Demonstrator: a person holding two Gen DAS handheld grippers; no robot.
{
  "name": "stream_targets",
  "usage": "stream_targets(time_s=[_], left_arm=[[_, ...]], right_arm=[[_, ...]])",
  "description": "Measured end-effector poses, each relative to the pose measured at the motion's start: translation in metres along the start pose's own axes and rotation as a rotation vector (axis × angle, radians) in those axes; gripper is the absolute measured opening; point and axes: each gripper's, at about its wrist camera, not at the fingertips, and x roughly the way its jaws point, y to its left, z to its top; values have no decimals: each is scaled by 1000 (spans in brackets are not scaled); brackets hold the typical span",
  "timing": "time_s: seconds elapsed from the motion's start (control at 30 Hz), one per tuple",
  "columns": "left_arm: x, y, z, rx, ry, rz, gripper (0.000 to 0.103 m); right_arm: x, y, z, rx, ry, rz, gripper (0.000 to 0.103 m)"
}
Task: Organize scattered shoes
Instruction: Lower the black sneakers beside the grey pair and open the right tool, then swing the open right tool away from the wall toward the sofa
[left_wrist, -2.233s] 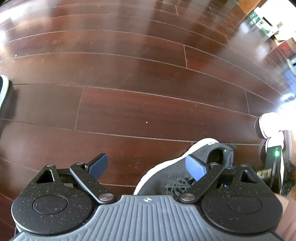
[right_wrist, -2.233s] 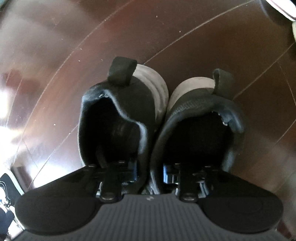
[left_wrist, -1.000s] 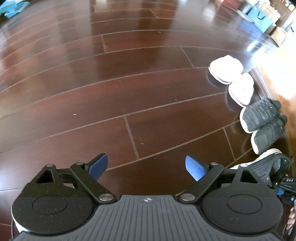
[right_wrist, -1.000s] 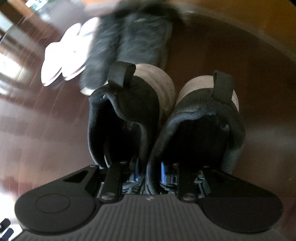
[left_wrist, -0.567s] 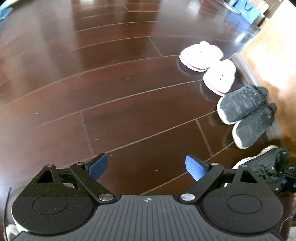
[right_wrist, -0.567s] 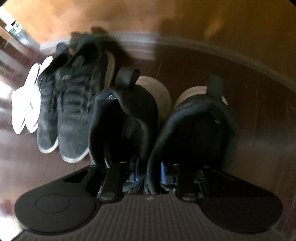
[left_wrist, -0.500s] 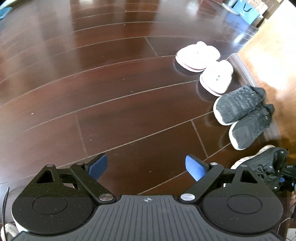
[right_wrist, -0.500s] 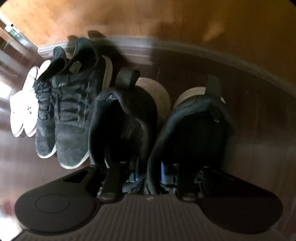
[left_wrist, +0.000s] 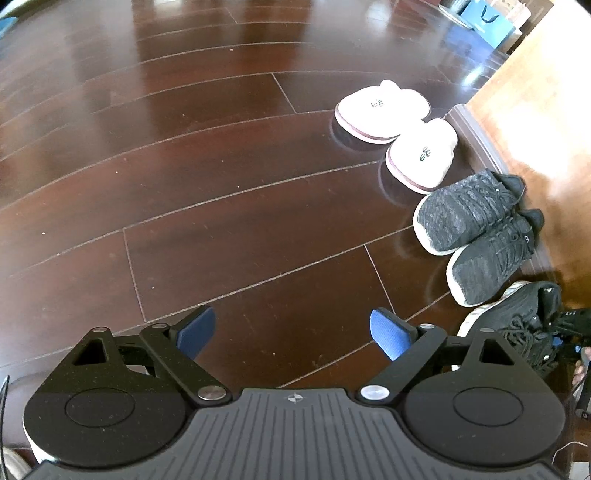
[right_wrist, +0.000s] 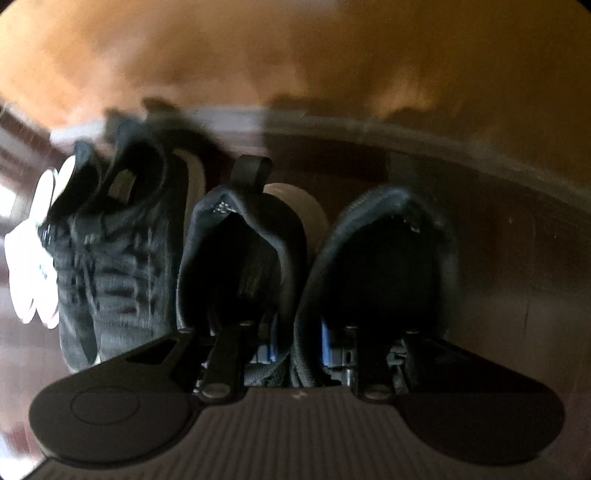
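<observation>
Dark wood floor (left_wrist: 221, 206); right tool (right_wrist: 297, 347) pinches black sneaker pair (right_wrist: 317, 258); left tool (left_wrist: 291, 328) spread.

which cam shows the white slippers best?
Left wrist. Both white slippers are whole and sharp there, side by side on the floor near the baseboard, beside the grey sneakers. Right wrist shows only a blurred white patch at the left edge, behind those sneakers.

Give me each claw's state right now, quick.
Left claw: open, holding nothing.
Right claw: closed on the pair of black sneakers, one finger inside each shoe, pinching their inner walls together.
</observation>
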Motion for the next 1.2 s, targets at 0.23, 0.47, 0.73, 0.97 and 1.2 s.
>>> stream_targets(time_s=[0.23,0.47,0.73,0.97,1.2], left_arm=[[2,0,-3,0,9,1,94],[-5,10,-3,-12,-11,-2,94],[-17,39,-2,-53,-25,37,94],[-35,73,2,-82,-32,68,94],[-52,102,6,-104,-39,70,94]], right_arm=[[10,-1,5,4,-12,-9,25],[8,-7,3,29,-27,-35,40],[-31,-1,-11,3,-74,-91,66],[-69,20,-47,-32,-100,-30,73],[-87,69,-88,-121,-82,55,74]])
